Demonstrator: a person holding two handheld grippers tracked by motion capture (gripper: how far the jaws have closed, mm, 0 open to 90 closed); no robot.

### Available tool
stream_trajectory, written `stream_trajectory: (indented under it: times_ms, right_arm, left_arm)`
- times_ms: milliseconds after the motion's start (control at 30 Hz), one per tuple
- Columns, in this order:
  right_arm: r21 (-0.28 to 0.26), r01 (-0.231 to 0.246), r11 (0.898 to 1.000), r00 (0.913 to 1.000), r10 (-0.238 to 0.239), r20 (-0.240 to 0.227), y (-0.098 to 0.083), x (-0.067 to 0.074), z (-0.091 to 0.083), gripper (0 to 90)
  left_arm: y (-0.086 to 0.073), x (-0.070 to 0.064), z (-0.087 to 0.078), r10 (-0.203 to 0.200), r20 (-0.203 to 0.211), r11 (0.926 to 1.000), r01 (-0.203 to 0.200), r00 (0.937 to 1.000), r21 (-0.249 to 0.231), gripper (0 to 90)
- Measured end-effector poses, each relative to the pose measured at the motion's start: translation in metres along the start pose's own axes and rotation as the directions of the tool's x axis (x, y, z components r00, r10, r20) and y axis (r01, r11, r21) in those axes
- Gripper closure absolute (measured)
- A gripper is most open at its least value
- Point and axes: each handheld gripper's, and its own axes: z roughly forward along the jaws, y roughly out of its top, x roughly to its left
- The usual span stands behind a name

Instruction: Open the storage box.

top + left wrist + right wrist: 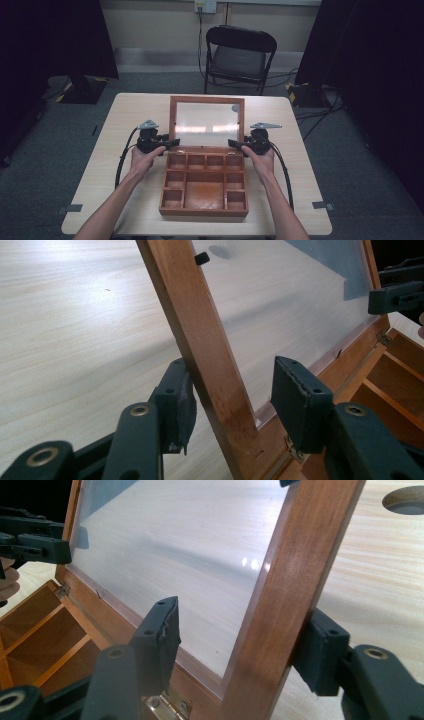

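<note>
The pale wooden counter point(125, 150) carries a wooden compartment box point(204, 187), which sits near the counter's middle, toward the person's edge. All places below are told from this box. Its tray is split into small square cells along the far row and sides, with a wider cell in the middle. Its glass-paned lid point(207, 121) stands open and raised at the box's far edge, hinged there by small brass hinges point(165, 704), and leans back away from the tray.

A black folding chair point(239, 57) stands on the grey floor well beyond the box, past the counter's far edge.

The left gripper point(170, 144) is at the box's far left corner, held in the person's left hand point(145, 159). In the left gripper view its jaws straddle the lid's left frame rail: the outer pad lies against the wood, while the inner pad stands clear of the glass side, so the rail is between them without being pinched. The right gripper point(236, 145) is at the box's far right corner, in the right hand point(261, 159). In the right gripper view its jaws likewise straddle the lid's right rail, the outer pad touching the wood and the inner pad apart from the glass, a loose, parted stance.
</note>
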Motion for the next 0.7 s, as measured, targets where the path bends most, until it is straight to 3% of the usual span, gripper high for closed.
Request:
stream_trajectory:
  times_ms: [200, 367, 467, 700]
  right_arm:
    - [0.012, -0.014, 1.000, 0.9999, 0.014, 0.002, -0.0023, -0.0017, 0.0041, 35.8]
    - [0.016, -0.019, 1.000, 0.9998, 0.019, 0.007, -0.0028, -0.0023, 0.0054, 34.2]
    - [0.028, -0.027, 0.999, 0.9996, 0.027, 0.013, -0.0047, -0.0020, 0.0083, 30.3]
    - [0.027, -0.041, 0.999, 0.9991, 0.041, 0.011, -0.0069, -0.0029, 0.0099, 29.0]
  left_arm:
    - [-0.0032, 0.0030, 0.0003, -0.018, 0.004, 0.9998, 0.018, 0.9998, 0.003, 51.0]
    - [-0.0046, 0.0044, -0.0010, -0.010, -0.006, 0.9999, 0.010, 0.9999, 0.013, 51.5]
    - [-0.0082, 0.0065, -0.0007, -0.051, 0.015, 0.9987, 0.050, 0.9986, 0.012, 51.3]
    - [-0.0102, 0.0084, -0.0004, -0.061, 0.024, 0.9981, 0.061, 0.9978, 0.014, 50.4]
